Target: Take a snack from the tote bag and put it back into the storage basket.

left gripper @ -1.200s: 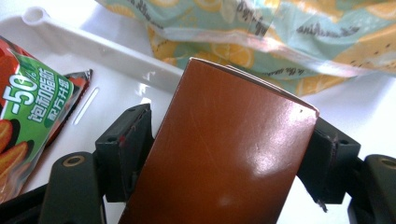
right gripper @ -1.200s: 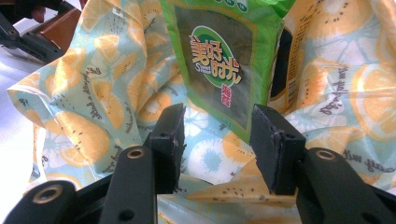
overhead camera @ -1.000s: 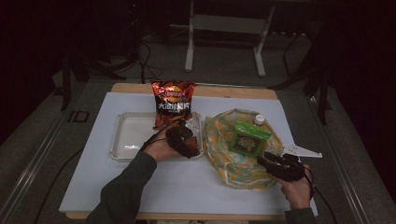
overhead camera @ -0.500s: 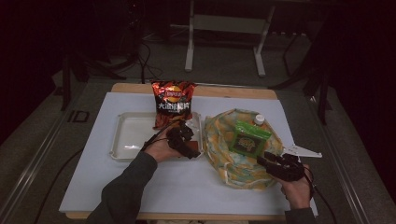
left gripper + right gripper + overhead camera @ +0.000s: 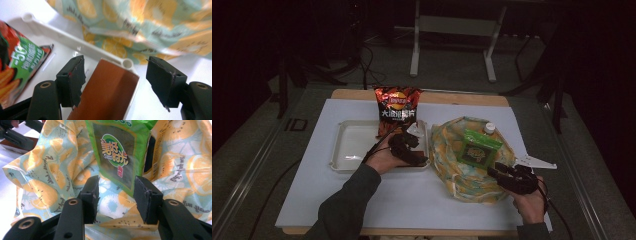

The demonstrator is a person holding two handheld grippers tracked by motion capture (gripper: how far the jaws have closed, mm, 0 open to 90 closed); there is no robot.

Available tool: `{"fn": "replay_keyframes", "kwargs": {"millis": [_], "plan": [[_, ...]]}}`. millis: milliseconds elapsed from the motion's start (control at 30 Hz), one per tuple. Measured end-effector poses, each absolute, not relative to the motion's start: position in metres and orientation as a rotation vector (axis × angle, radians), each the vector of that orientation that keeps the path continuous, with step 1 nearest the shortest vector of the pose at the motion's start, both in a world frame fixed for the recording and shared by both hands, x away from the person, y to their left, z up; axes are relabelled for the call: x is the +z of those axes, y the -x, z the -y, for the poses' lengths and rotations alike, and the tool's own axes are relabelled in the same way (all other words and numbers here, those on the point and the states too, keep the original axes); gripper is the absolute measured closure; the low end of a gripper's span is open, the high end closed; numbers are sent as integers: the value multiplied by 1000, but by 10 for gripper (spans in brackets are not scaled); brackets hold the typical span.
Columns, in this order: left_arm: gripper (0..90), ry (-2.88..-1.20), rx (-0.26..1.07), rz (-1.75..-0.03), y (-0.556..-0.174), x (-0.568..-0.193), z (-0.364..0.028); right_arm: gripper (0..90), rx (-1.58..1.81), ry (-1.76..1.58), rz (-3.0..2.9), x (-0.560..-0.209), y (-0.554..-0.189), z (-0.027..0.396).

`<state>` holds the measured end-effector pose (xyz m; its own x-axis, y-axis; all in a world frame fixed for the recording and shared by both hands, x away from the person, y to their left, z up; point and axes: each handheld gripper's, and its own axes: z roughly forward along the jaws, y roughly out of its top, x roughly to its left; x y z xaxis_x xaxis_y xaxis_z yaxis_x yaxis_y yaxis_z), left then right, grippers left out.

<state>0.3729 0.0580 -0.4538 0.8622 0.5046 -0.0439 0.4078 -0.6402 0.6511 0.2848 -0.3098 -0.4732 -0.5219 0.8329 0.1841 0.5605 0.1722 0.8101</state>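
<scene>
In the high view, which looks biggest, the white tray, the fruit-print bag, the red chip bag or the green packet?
1. Fruit-print bag and white tray: look alike, no clear winner.
2. Red chip bag.
3. Green packet.

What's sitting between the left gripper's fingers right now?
In the left gripper view, a brown box lies between the left gripper fingers, at the white tray's corner. The right finger stands clear; the jaws have just been closing.

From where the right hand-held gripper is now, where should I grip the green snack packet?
Grip the green snack packet at its lower edge, coming from the near side with the right hand-held gripper. It lies flat and thin on the lemon-print bag, and that edge already points between the open jaws.
</scene>
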Motion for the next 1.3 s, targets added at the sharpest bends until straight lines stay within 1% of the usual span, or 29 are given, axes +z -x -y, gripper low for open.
{"fn": "replay_keyframes", "kwargs": {"millis": [433, 733, 1300], "plan": [[335, -2252, 247, -671, -358, -443, -54, 566, 1281, -1330, -2138, -471, -285, 311], [336, -2168, 270, -710, -345, -441, -60, 579, 1282, -1330, -2133, -469, -284, 311], [338, -2083, 232, -750, -334, -449, -70, 591, 1267, -1331, -2134, -470, -286, 310]]}}
